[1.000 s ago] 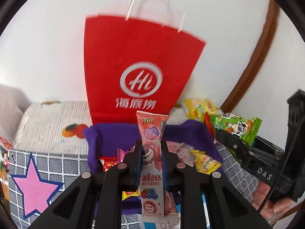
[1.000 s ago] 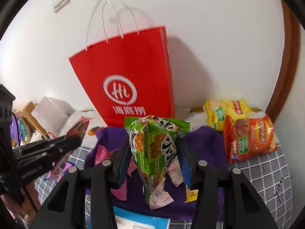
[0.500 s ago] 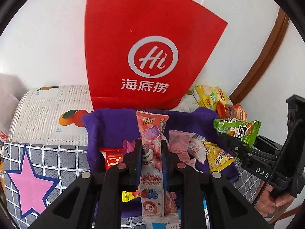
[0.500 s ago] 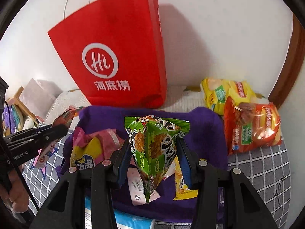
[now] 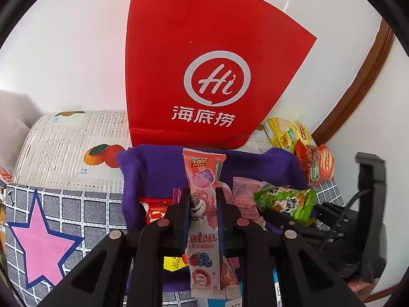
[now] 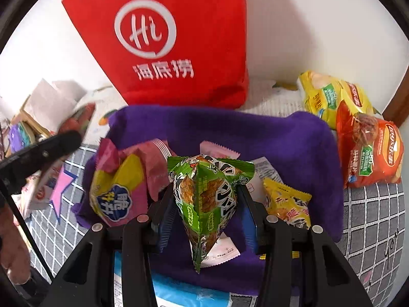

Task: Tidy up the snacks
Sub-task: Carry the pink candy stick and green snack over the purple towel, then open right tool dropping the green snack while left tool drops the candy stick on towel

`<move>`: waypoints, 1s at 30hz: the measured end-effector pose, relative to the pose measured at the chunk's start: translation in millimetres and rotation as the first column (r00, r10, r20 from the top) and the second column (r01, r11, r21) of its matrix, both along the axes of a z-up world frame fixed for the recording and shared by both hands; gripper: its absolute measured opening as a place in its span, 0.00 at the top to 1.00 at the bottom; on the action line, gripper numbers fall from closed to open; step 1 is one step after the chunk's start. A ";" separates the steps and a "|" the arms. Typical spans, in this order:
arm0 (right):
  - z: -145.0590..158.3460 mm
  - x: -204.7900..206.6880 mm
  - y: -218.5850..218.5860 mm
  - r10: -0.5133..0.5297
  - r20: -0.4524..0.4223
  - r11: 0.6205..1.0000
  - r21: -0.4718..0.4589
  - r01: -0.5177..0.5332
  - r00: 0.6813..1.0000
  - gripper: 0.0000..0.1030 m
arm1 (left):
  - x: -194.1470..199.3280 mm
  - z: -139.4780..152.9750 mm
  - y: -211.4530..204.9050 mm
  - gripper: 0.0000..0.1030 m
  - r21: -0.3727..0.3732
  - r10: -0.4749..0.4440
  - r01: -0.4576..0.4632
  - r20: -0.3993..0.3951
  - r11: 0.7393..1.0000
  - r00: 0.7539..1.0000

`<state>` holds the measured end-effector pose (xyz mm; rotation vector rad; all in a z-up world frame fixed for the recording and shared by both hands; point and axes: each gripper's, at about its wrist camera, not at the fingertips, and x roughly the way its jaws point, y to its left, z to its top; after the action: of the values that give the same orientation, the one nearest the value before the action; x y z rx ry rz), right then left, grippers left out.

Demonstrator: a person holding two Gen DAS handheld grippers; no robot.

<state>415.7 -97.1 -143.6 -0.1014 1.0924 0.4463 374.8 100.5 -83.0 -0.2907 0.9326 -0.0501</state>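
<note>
L tongs (image 5: 203,204): clamped on pink lollipop pack (image 5: 204,204), pack upright betw. fingers, above purple cloth (image 5: 153,168).
R tongs (image 6: 207,199): clamped on green snack bag (image 6: 207,192), above same cloth.
Cloth: more snack packs lying on it.
Behind: red paper bag (image 5: 204,64) upright vs wall.

Both grippers have moved in toward the red bag (image 5: 204,76), which has grown to fill the 12 o'clock half of each view, handles now cut off. The purple cloth (image 6: 294,138) looms closer. In the left wrist view, the green packet (image 5: 286,202) has dropped toward 3 o'clock, nearer the left gripper (image 5: 203,204).
</note>
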 end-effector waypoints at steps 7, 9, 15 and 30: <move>-14.6 1.6 10.7 0.005 -0.019 0.999 -0.036 -0.006 1.000 0.55 | 0.1 0.6 -0.6 0.83 0.004 0.001 -0.001 -0.001 1.000 1.000; -19.4 2.4 13.5 0.011 -0.029 0.999 -0.045 -0.013 1.000 0.55 | -0.2 0.8 -1.1 0.83 0.003 0.000 0.000 -0.001 1.000 1.000; -26.3 5.0 14.9 0.010 -0.030 0.997 -0.077 -0.012 1.000 0.54 | -0.7 0.7 -3.6 0.83 -0.002 -0.006 0.006 -0.003 1.000 1.000; 10.8 2.4 -11.7 -0.034 0.067 0.996 -0.074 0.039 0.997 0.44 | -1.7 -0.2 -16.3 0.83 -0.042 -0.054 0.055 0.019 0.998 0.998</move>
<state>418.1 -108.8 -132.8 -0.1615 1.0453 0.3667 373.1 84.2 -83.2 -0.3038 0.9228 -0.1222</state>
